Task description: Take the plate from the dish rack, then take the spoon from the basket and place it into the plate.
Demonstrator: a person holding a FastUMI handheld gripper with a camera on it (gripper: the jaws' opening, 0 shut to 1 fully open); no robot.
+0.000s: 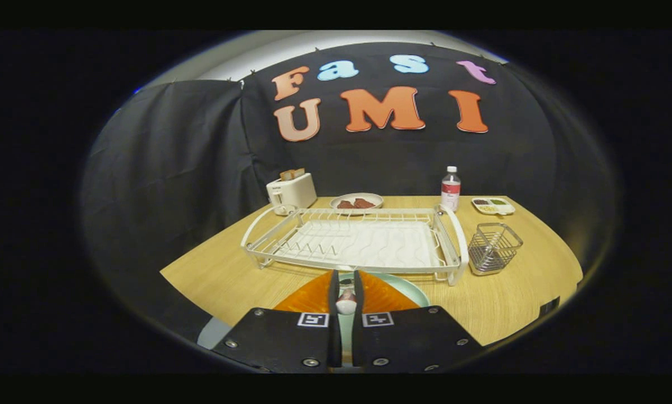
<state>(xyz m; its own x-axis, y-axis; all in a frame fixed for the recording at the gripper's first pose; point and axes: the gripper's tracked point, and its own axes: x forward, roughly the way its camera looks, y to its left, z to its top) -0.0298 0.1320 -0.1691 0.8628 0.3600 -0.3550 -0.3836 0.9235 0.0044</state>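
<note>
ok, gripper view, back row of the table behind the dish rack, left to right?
White toaster → shallow plate of brown food → clear plastic bottle with red label → small white divided dish. Fingers pinch a small spoon over the pale green plate.

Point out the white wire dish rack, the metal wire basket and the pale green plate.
White wire dish rack (358, 244): gripper view, on its ribbed tray floor.
Metal wire basket (493, 247): gripper view, on its front mesh wall.
Pale green plate (411, 288): gripper view, on its rim, just right of the gripper's fingers.
</note>
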